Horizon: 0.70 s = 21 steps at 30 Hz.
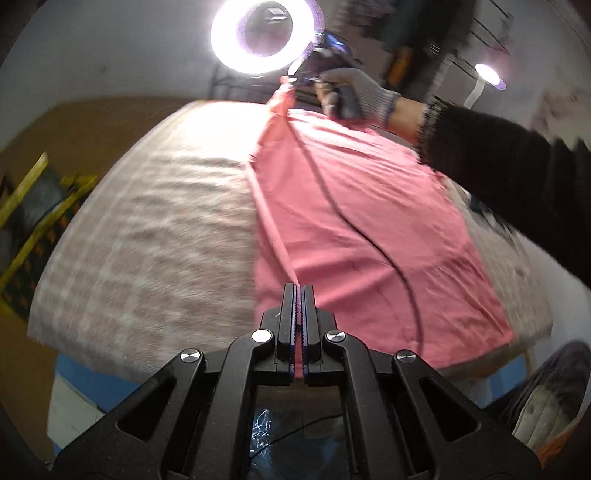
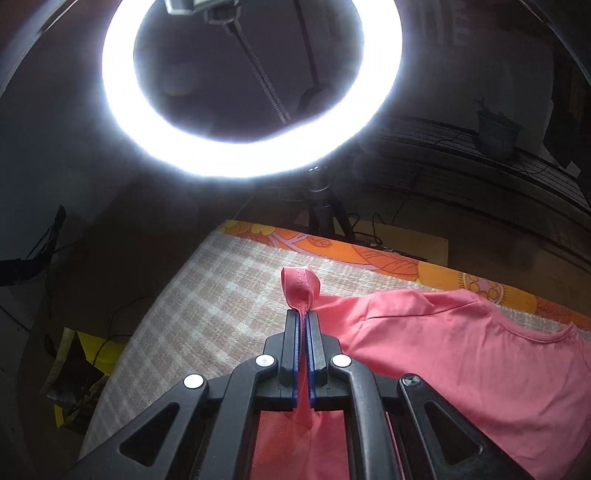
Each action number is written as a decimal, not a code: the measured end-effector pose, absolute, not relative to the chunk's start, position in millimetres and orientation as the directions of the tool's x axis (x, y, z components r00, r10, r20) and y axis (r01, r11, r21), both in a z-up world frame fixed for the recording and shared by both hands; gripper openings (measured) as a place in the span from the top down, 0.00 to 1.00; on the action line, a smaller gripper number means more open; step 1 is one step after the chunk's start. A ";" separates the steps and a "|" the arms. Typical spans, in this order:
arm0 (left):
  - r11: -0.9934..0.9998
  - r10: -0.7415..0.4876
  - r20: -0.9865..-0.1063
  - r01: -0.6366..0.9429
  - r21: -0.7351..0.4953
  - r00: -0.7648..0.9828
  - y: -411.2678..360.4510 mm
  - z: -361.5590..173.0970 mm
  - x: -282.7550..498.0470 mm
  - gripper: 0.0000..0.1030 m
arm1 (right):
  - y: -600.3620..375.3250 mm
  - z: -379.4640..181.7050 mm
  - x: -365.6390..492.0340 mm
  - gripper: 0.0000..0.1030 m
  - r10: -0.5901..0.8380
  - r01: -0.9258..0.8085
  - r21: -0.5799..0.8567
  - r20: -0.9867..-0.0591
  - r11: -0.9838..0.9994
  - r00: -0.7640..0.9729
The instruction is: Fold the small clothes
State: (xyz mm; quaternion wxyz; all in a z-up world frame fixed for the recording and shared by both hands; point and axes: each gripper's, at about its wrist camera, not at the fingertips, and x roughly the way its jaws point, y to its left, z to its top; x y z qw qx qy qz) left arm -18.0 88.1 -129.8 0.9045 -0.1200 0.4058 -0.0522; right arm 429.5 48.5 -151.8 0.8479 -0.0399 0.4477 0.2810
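Note:
A pink T-shirt point(image 1: 354, 221) lies spread on a checked beige cloth point(image 1: 147, 240) over the table. My left gripper point(image 1: 299, 287) is shut on the shirt's near edge, which runs taut toward the far end. My right gripper point(image 2: 305, 314) is shut on a hemmed corner of the pink T-shirt point(image 2: 480, 369), with a loop of hem sticking out past the fingertips. In the left wrist view the right gripper point(image 1: 295, 79) shows at the far end, held by a gloved hand point(image 1: 354, 92), lifting the shirt's far corner.
A bright ring light point(image 1: 264, 35) on a stand is beyond the table; it fills the top of the right wrist view point(image 2: 251, 147). An orange floral sheet point(image 2: 369, 254) edges the table. A black cable point(image 1: 351, 221) crosses the shirt. Yellow-framed clutter point(image 1: 33, 206) sits at left.

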 end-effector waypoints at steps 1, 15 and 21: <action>0.967 -0.207 -0.721 0.027 -0.252 0.661 79.2 -128.6 -17.8 1.00 | 36.0 -147.6 429.9 1.00 0.449 -0.505 0.197 -0.774 0.841 0.447; 0.929 -0.364 -0.777 0.255 -0.267 0.513 -35.6 -152.8 13.2 1.00 | -136.8 -176.6 456.9 1.00 0.354 -0.329 0.210 -0.806 0.921 0.474; 0.924 -0.374 -0.782 0.277 -0.265 0.499 -45.4 -155.2 13.2 1.00 | -156.6 -185.8 462.2 0.76 0.308 -0.289 0.185 -0.824 0.939 0.475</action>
